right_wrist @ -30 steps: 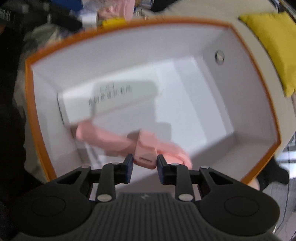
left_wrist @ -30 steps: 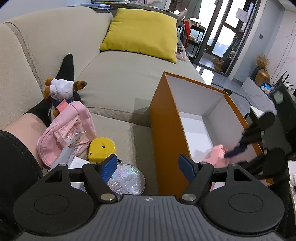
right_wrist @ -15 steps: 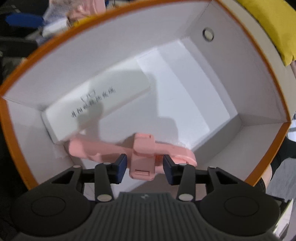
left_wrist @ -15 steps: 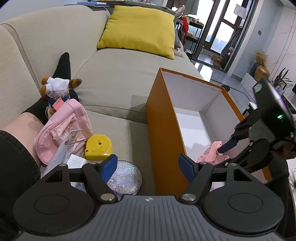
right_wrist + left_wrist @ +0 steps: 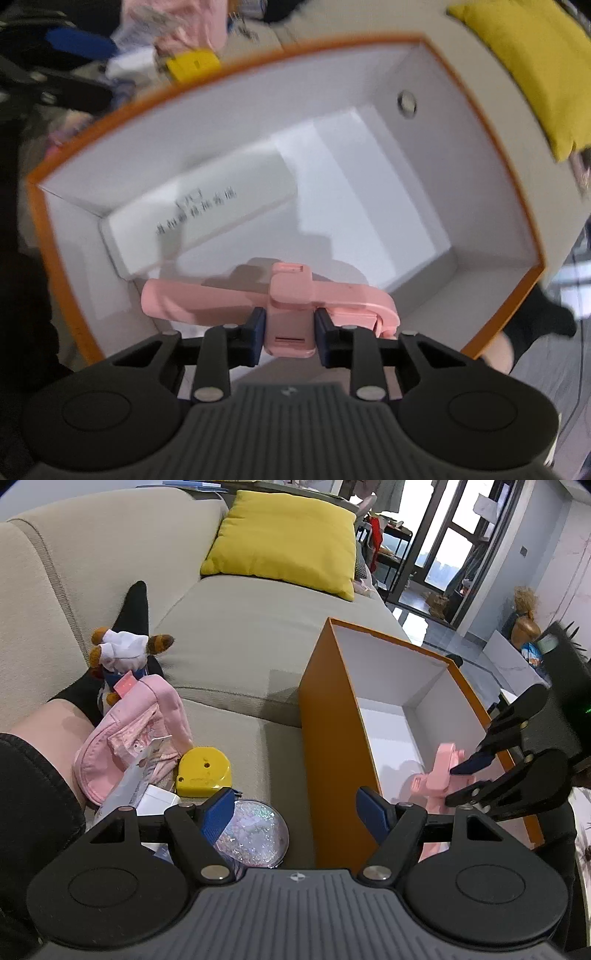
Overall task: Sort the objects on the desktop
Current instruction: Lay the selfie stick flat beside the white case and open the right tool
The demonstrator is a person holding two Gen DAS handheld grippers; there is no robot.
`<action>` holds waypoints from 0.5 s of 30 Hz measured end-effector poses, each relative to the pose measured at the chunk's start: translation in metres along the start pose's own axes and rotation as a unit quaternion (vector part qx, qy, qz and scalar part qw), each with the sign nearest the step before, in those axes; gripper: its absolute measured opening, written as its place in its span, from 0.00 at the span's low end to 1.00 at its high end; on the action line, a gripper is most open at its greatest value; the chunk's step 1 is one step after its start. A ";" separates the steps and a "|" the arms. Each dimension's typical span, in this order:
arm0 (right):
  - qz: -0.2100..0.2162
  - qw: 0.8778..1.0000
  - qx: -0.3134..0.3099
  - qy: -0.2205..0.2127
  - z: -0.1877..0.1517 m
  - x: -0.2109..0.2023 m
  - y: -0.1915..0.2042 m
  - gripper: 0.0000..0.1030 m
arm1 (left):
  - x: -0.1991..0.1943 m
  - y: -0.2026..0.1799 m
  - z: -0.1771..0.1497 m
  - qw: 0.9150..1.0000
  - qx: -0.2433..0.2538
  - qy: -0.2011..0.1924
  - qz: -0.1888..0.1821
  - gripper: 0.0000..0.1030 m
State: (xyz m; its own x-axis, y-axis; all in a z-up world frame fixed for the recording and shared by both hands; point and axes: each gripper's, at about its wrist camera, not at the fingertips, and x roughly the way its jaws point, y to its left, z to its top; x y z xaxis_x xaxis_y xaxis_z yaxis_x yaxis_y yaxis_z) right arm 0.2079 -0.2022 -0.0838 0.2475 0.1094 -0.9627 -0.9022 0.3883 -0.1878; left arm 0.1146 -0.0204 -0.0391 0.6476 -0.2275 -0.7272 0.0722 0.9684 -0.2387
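Right gripper (image 5: 289, 326), jaws closing on the pink holder (image 5: 273, 301), hangs inside the orange box (image 5: 480, 339) near its front wall, floor beyond largely bare.

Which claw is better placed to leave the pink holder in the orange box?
The right claw: its jaws are closing on the pink holder directly over the orange box. The left claw is open and empty, outside the box.

You sit on beige sofa (image 5: 258, 635) | yellow cushion (image 5: 284, 535) at its back | dark-framed glass doors (image 5: 436, 542) daylit | glossy pale floor (image 5: 417, 622)
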 end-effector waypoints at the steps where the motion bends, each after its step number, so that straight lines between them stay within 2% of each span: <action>1: 0.000 1.000 -0.010 -0.015 0.002 -0.006 0.001 0.29 | 0.000 0.000 0.001 1.000 -0.001 -0.001 0.000 0.83; 6: 0.022 0.994 -0.048 -0.094 0.023 -0.026 0.007 0.29 | -0.004 0.000 0.003 1.000 -0.001 -0.004 0.004 0.83; 9: 0.042 0.989 -0.084 -0.118 0.035 -0.019 0.014 0.29 | -0.007 0.001 0.004 1.000 -0.003 -0.006 0.011 0.83; 12: 0.057 0.977 -0.124 -0.162 0.034 -0.008 0.018 0.29 | -0.010 0.003 0.005 1.000 -0.007 -0.005 0.020 0.83; 15: 0.072 0.967 -0.156 -0.188 0.036 0.006 0.017 0.29 | -0.011 0.003 0.006 1.000 -0.008 -0.004 0.030 0.83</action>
State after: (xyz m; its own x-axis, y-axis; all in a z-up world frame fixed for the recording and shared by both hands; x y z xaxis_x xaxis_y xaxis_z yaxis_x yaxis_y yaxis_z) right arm 0.2062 -0.1622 -0.0860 0.1685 0.4893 -0.8557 -0.9852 0.0553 -0.1624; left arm 0.1123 -0.0138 -0.0276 0.6569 -0.1681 -0.7350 0.0214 0.9786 -0.2046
